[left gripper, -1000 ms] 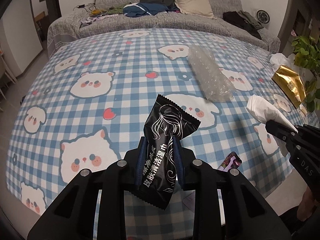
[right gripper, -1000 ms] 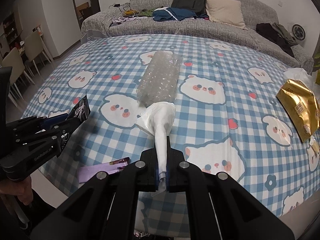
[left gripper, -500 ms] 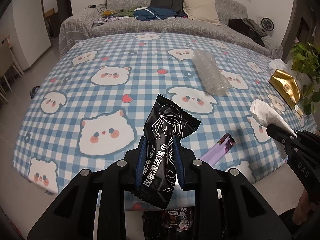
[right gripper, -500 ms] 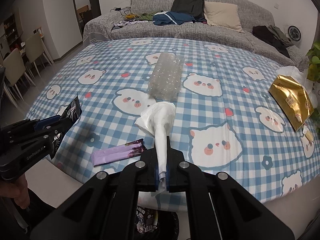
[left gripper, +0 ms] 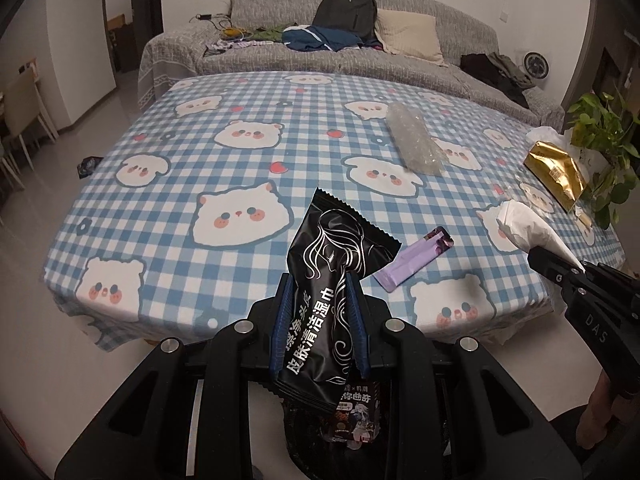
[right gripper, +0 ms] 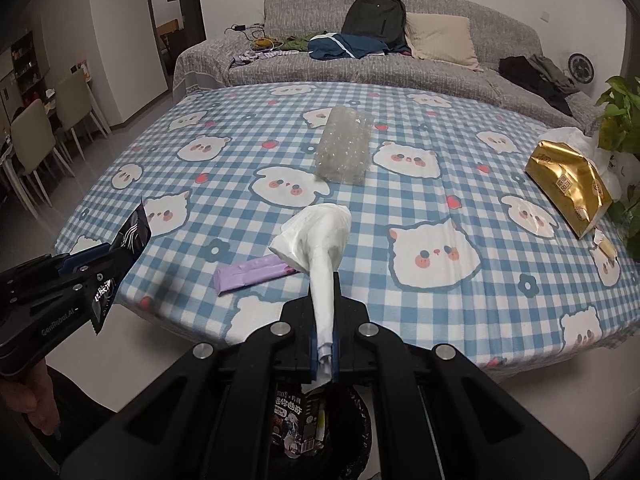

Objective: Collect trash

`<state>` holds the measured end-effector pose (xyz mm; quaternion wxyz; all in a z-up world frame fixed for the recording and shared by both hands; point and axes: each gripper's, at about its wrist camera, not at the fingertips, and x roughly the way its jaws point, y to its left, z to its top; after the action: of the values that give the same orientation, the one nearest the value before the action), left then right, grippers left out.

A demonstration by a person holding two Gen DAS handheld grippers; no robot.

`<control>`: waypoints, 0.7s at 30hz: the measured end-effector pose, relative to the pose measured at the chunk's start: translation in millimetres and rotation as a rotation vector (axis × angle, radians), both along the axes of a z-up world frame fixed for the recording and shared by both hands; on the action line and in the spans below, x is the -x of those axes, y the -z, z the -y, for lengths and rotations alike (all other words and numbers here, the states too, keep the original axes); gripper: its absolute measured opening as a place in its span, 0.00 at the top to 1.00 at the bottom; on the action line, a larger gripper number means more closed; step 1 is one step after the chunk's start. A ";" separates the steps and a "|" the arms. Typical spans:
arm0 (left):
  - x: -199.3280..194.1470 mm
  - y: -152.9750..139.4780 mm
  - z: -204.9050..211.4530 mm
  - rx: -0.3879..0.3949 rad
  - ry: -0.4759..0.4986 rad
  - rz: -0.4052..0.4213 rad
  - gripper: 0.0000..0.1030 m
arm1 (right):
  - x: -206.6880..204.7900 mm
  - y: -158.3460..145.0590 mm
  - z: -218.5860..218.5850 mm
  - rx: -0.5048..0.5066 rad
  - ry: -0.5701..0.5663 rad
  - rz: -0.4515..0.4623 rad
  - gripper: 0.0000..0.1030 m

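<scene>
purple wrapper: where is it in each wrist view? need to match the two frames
Left wrist: purple wrapper lies flat near the table's near edge, right of centre, just right of the black wipe packet that the left gripper holds.
Right wrist: purple wrapper lies left of centre near the near edge, its right end hidden behind the white tissue in the right gripper.
Shared landmark: the bubble wrap further back on the tablecloth.

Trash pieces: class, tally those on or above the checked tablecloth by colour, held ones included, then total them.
Black wet-wipe packet, in left gripper: 1
White tissue, in right gripper: 1
Purple wrapper: 1
Clear bubble wrap: 1
Gold packet: 1
Total: 5
</scene>
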<state>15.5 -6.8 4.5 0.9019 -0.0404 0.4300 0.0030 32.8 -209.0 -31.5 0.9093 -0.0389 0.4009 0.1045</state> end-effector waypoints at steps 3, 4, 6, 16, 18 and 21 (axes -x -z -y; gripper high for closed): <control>12.9 3.3 -3.4 0.014 -0.002 -0.001 0.75 | 13.9 3.0 2.9 -0.006 0.007 0.007 0.96; 16.4 3.9 -4.1 0.014 -0.002 0.000 0.75 | 19.4 5.9 5.0 -0.011 0.012 0.005 0.96; 24.4 4.7 -3.3 0.007 -0.004 0.007 0.75 | 27.7 11.7 8.1 -0.008 0.021 0.005 0.96; 54.1 14.4 -0.1 0.016 0.001 0.008 0.75 | 61.1 21.5 6.3 0.005 0.025 0.011 0.96; 60.5 16.1 -0.4 0.021 0.001 0.006 0.75 | 67.7 21.3 5.3 0.003 0.028 0.016 0.96; 73.0 18.5 -2.1 0.033 0.003 0.004 0.75 | 78.9 22.0 5.4 0.007 0.031 0.021 0.96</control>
<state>-57.5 -4.7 -14.0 0.9020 -0.0545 0.4282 -0.0055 -46.1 -214.4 -53.5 0.9149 -0.0370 0.3922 0.0885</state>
